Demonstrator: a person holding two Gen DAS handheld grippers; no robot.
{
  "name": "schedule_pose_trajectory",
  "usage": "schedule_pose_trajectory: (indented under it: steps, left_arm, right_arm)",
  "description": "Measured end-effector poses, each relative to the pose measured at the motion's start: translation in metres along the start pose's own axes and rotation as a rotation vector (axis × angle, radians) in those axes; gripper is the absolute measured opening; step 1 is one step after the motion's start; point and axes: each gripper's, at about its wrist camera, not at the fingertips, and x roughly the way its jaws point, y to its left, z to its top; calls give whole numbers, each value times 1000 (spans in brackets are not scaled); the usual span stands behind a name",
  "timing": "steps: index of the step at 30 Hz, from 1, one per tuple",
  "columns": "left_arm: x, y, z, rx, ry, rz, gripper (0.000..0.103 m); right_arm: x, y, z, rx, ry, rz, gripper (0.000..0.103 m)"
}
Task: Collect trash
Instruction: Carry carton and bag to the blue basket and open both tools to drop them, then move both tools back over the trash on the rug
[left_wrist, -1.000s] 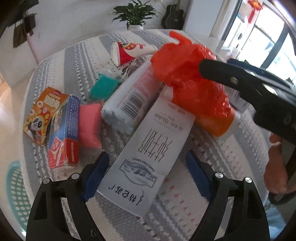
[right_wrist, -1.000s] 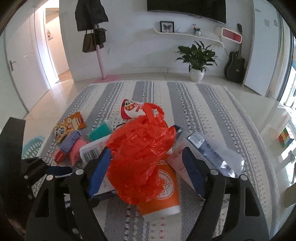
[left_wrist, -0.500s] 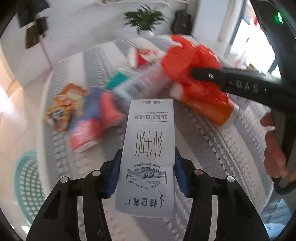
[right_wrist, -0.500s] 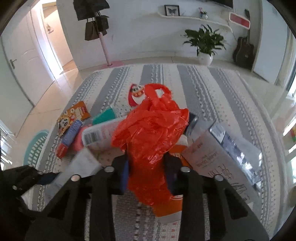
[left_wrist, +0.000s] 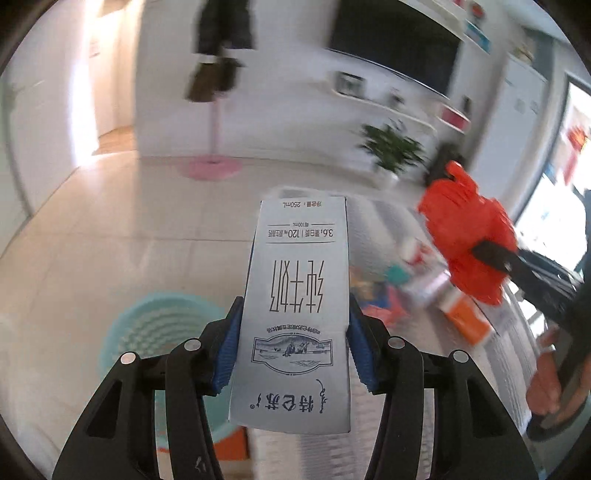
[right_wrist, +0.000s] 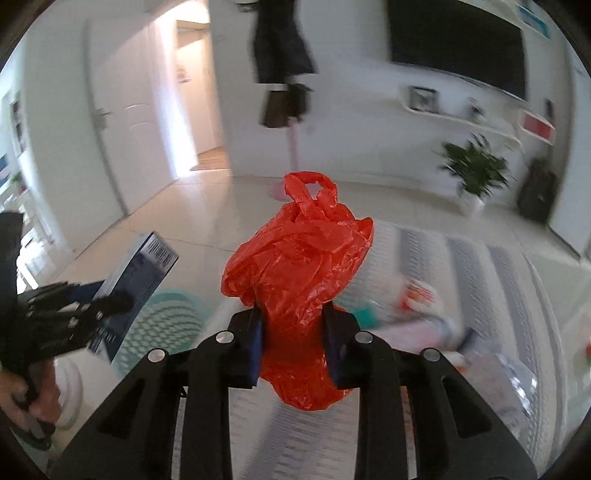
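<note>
A pale milk carton (left_wrist: 295, 310) fills the centre of the left view, clamped between the blue pads of the left gripper (left_wrist: 293, 345). At centre of the right view, the right gripper (right_wrist: 293, 343) pinches a crumpled red plastic bag (right_wrist: 295, 266). A teal basket (left_wrist: 159, 332) sits lower left; the blurred litter (left_wrist: 399, 284) behind is probably wrappers.

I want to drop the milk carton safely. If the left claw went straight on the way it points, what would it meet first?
Nothing close, it seems. The left claw, shut on the carton, points over bare floor toward the far wall; the teal basket sits lower left of that line. Depth is unclear through the blur.
</note>
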Motion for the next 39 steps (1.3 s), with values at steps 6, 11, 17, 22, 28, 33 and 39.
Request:
schedule_pose_trajectory:
  steps: [6, 11, 17, 22, 28, 33, 39]
  left_arm:
    - [2, 85, -10, -133, 9, 131, 50]
    - [29, 133, -32, -230, 65, 177, 50]
    - [82, 176, -59, -325, 145, 185, 50]
    - [97, 189, -74, -347, 167, 177, 56]
    - [81, 193, -80, -358, 132, 181, 64]
    - [60, 185, -67, -338, 87, 178, 64]
    - [12, 130, -30, -249, -25, 115, 64]
  right_arm:
    - [34, 93, 12, -113, 35, 109, 24]
    - [87, 150, -2, -177, 129, 156, 24]
    - [146, 188, -30, -252, 264, 160, 25]
    - [169, 200, -49, -255, 324, 161, 28]
    - [170, 203, -55, -249, 316, 183, 49]
    - [154, 198, -52, -225, 287, 183, 49]
    - [106, 164, -29, -171, 187, 158, 49]
